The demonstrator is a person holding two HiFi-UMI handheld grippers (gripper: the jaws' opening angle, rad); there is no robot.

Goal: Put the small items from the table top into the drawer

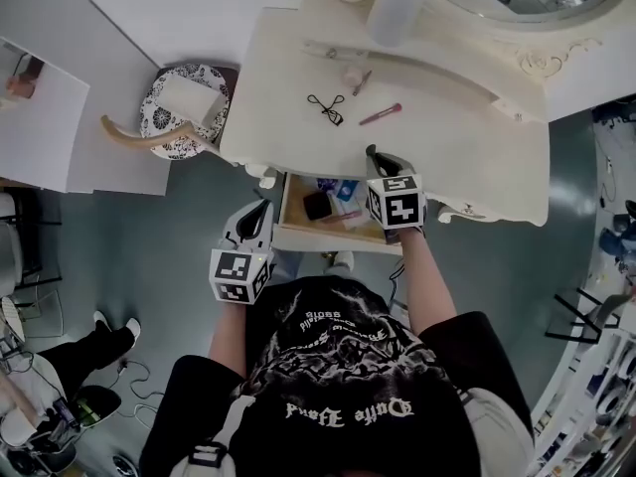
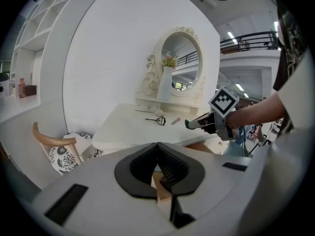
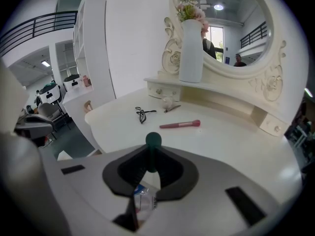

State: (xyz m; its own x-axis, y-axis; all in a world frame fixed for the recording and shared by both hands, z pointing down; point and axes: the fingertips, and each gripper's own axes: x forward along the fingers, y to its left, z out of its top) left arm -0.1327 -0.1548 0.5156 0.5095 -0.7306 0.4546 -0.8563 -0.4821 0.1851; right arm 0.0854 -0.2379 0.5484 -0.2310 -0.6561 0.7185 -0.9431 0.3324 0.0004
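We clamp our right gripper (image 3: 150, 156) on a slim dark-green round-tipped stick (image 3: 153, 140) beside the open pale wooden drawer (image 1: 290, 205) (its destination, we judge); our left gripper (image 2: 157, 156) hangs clenched, empty.

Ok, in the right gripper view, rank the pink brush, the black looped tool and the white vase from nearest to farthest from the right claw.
1. Pink brush: just beyond the right claw, which grips a green-tipped stick; slightly to the right.
2. Black looped tool: farther back, to the left.
3. White vase: farthest, upright at the very back.
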